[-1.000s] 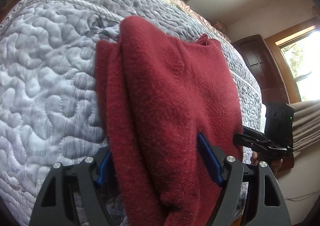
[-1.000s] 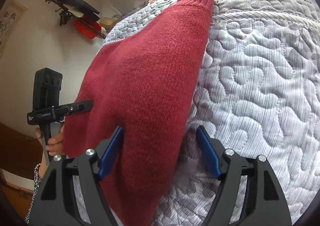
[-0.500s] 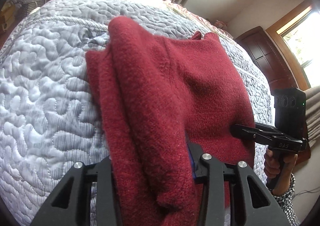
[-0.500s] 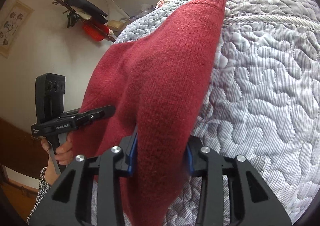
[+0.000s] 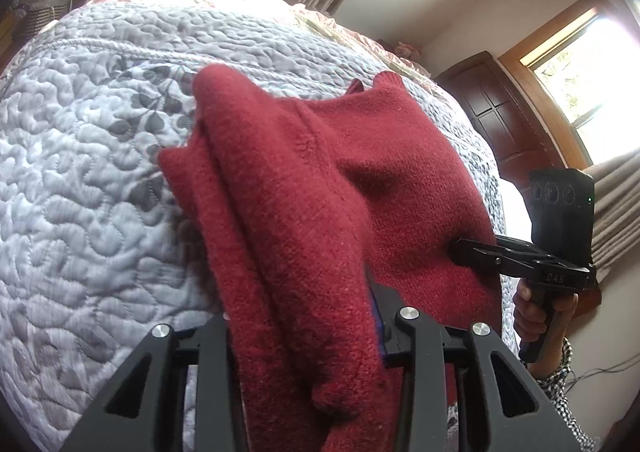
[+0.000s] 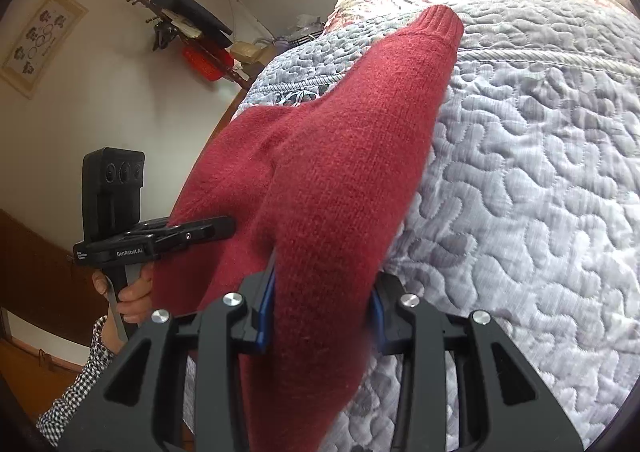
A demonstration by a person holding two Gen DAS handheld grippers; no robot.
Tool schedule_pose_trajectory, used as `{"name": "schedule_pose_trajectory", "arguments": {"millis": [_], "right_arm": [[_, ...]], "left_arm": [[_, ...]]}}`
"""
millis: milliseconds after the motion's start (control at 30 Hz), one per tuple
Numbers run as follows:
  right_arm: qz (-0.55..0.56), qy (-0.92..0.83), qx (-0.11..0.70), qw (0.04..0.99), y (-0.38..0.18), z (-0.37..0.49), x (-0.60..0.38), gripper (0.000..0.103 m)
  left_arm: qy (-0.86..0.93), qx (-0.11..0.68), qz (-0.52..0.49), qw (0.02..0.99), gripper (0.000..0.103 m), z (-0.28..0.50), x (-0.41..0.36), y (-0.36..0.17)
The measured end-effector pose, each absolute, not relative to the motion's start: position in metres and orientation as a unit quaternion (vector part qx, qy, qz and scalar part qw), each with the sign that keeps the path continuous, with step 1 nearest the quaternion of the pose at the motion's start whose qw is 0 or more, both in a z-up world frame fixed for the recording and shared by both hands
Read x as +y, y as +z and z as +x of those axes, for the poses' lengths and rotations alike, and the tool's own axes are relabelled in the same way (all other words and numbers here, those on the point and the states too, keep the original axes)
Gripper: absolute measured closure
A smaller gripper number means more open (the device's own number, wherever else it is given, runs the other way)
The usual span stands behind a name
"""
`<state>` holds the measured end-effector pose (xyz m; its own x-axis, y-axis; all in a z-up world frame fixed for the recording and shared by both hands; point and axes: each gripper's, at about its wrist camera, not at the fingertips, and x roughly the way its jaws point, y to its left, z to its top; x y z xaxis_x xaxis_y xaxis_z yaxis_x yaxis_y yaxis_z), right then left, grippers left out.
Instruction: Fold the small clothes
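A dark red knitted sweater (image 5: 304, 188) lies on a grey quilted bedspread (image 5: 80, 180). My left gripper (image 5: 304, 312) is shut on a bunched fold at its near left edge, the cloth draped over the jaws. In the right wrist view the same sweater (image 6: 344, 180) runs away from me, its ribbed cuff (image 6: 440, 24) at the far end. My right gripper (image 6: 324, 304) is shut on its near edge, lifting it off the quilt. Each view shows the other gripper: the right gripper (image 5: 472, 252) and the left gripper (image 6: 212, 232) both bite into the cloth.
The bedspread (image 6: 540, 172) spreads wide to the right of the sweater. A dark wooden door (image 5: 516, 120) and window (image 5: 576, 64) stand beyond the bed. A coat rack (image 6: 188, 36) with a red bag hangs on the wall. A hand (image 6: 132, 292) holds the left gripper's handle.
Both grippers went from open around the sweater's near edge to shut on it. The gripped edge has since risen off the quilt, bunching the cloth.
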<state>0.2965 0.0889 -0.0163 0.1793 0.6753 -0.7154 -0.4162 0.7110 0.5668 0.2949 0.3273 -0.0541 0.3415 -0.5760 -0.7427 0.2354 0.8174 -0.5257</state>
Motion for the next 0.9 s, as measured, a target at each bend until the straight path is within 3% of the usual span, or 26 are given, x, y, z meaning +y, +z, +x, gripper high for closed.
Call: {"name": "schedule_pose_trajectory", "arguments": {"millis": [333, 533, 700, 767, 900], "right_arm": [[0.125, 0.331, 0.503, 0.788, 0.013, 0.236, -0.015, 0.067], [0.147, 0.305, 0.509, 0.791, -0.009, 0.204, -0.078, 0.067], [0.185, 0.298, 0.522, 0.777, -0.057, 0.195, -0.109, 0.065], [0.209, 0.301, 0.521, 0.771, -0.066, 0.197, -0.113, 0.063], [0.211, 0.292, 0.519, 0.775, -0.063, 0.188, -0.115, 0.051]], "left_arm": [[-0.280, 0.500, -0.127, 0.809, 0.066, 0.258, 0.223, -0.031], [-0.309, 0.507, -0.116, 0.796, 0.064, 0.237, 0.164, -0.057], [-0.296, 0.497, -0.105, 0.809, 0.053, 0.228, 0.151, -0.089], [-0.293, 0.497, -0.114, 0.809, 0.041, 0.229, 0.158, -0.097], [-0.280, 0.511, -0.144, 0.800, 0.034, 0.231, 0.168, -0.099]]}}
